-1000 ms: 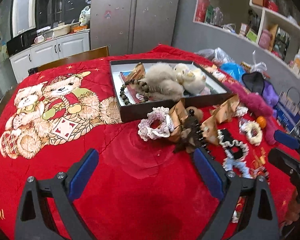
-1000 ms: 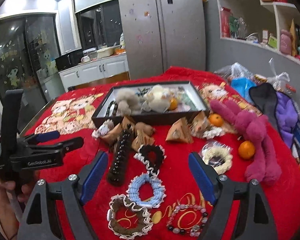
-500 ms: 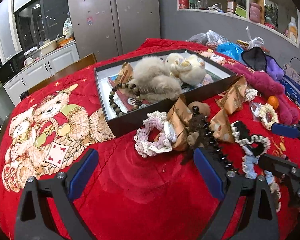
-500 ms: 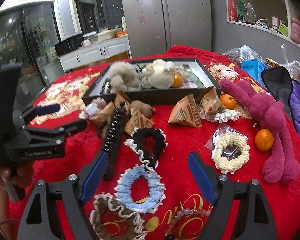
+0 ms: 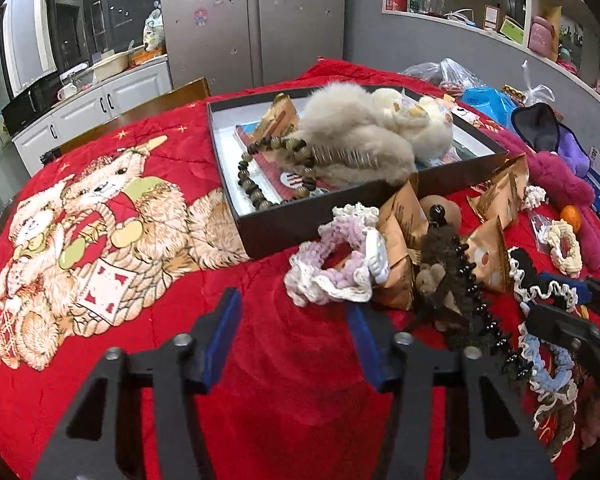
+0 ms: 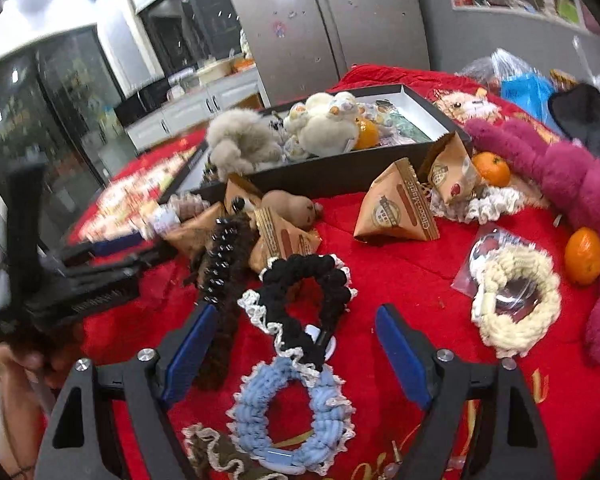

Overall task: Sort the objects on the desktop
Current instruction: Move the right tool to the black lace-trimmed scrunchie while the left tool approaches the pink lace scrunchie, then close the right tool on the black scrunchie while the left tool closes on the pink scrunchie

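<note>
1. The surface (image 5: 148,344) wears a red quilted cover printed with teddy bears.
2. A shallow black box (image 5: 320,220) with a white inside sits mid-surface, holding grey and cream plush toys (image 5: 364,136) and a dark bead string (image 5: 256,188).
3. Just before the box lie tan triangular snack packets (image 6: 400,208), a dark furry hair claw (image 6: 220,280), and crocheted scrunchies: black (image 6: 312,288), blue (image 6: 296,412), pink-and-white (image 5: 332,268).
4. The left gripper (image 5: 294,340) hangs over bare red cloth, its jaws having just narrowed, nothing between them.
5. The right gripper (image 6: 296,354), jaws apart and just closing, straddles where the black and blue scrunchies meet; contact looks unlikely, though blur hinders.
</note>
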The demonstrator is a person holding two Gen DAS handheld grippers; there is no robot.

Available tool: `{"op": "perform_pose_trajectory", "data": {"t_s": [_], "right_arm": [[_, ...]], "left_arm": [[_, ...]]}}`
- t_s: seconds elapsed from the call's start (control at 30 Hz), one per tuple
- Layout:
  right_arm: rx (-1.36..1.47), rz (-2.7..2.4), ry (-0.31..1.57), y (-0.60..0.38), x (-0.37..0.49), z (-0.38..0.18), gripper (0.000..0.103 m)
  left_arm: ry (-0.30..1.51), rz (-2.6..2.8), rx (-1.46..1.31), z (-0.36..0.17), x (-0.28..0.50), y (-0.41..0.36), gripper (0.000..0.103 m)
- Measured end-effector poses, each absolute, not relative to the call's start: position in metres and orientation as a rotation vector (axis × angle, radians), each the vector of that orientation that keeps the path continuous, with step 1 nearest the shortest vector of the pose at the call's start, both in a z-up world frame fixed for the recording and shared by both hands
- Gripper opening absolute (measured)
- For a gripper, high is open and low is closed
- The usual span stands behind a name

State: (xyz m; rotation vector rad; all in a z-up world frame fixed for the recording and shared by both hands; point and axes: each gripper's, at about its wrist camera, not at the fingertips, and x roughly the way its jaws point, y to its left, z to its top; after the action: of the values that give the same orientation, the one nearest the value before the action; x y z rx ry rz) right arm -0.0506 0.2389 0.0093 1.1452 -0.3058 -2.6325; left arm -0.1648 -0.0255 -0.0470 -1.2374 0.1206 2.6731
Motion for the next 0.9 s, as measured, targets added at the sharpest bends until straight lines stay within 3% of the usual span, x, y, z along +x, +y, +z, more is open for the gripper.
{"op": "perform_pose_trajectory", "data": {"t_s": [0.07,0.13,0.2,0.27,0.37,0.9], "right_arm": [[1.154,-2.613,-0.329,0.239,-0.051,0.006,0.05],[1.187,-2.599,-0.3,0.234,-0.052,0.0,0.033],[1.203,-2.572,-0.293,0.231,-0.052,-0.003,0.02],[1.176,-2.551,-0.31,0.23,-0.051,-0.002,0.02],[1.158,-2.547,-0.309,0.229,-0.05,-0.001,0.02],[1.121,-2.518,-0.364,0.235,-0.05,0.0,0.02]], "left_arm": [[0.111,2.66,-1.237,-0.048,-0.164,-0.025,0.038],[0.1,2.653,-1.227,-0.047,-0.162,-0.024,0.033],[0.105,2.652,-1.218,-0.047,-0.161,-0.021,0.014],[0.118,2.668,-1.208,-0.046,-0.158,-0.02,0.006],[0.107,2.677,-1.164,-0.04,-0.154,-0.022,0.002],[0.103,2.704,-1.128,-0.034,-0.143,-0.025,0.002]]}}
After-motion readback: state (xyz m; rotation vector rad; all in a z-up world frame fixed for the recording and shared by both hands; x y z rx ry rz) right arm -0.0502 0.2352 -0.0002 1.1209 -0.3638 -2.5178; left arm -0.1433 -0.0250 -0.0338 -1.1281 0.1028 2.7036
